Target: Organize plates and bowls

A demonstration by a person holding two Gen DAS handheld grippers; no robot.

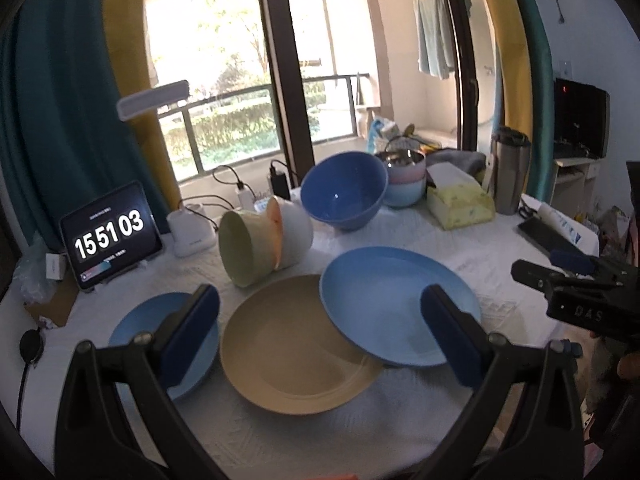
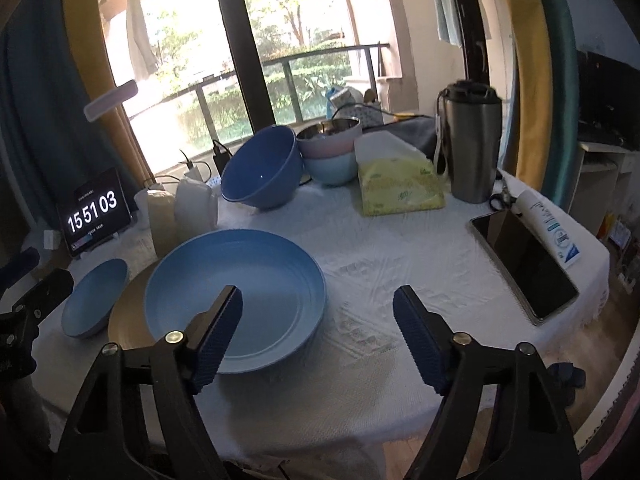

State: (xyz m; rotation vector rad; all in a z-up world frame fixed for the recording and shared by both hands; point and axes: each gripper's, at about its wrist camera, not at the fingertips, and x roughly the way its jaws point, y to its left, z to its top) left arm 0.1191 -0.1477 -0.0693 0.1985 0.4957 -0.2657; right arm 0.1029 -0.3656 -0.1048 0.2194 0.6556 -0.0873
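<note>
White textured cloth (image 2: pixel 400 256) is seen covering the counter on which the crockery is laid out. A large round tan plate (image 1: pixel 296 344) lies flat near the front edge. A large round light-blue plate (image 1: pixel 384 300) rests partly on the tan plate's right rim and is tilted, its right side on the cloth. A small light-blue dish (image 1: pixel 140 324) lies just beside the tan plate on the left. Behind the plates, a nested set of pale green, orange and white bowls (image 1: pixel 260 240) lies on its side, mouth toward the camera. A deep dark-blue bowl (image 1: pixel 344 192) stands tilted further back, leaning against a stack of pink and light-blue bowls topped by a steel bowl (image 1: pixel 404 178).

The left gripper (image 1: pixel 320 332) is held above the plates with its fingers wide apart; nothing is between them. The right gripper (image 2: pixel 318 338) is held over the right edge of the light-blue plate, its fingers apart and pressing on nothing; its left finger (image 2: pixel 218 340) overlaps the plate in the right wrist view, though contact cannot be told.

Also noted on the counter: a tablet clock (image 1: pixel 110 236), a yellow tissue pack (image 2: pixel 400 190), a steel tumbler (image 2: pixel 472 144), a dark slab device (image 2: pixel 524 268) and a white tube (image 2: pixel 550 228).
</note>
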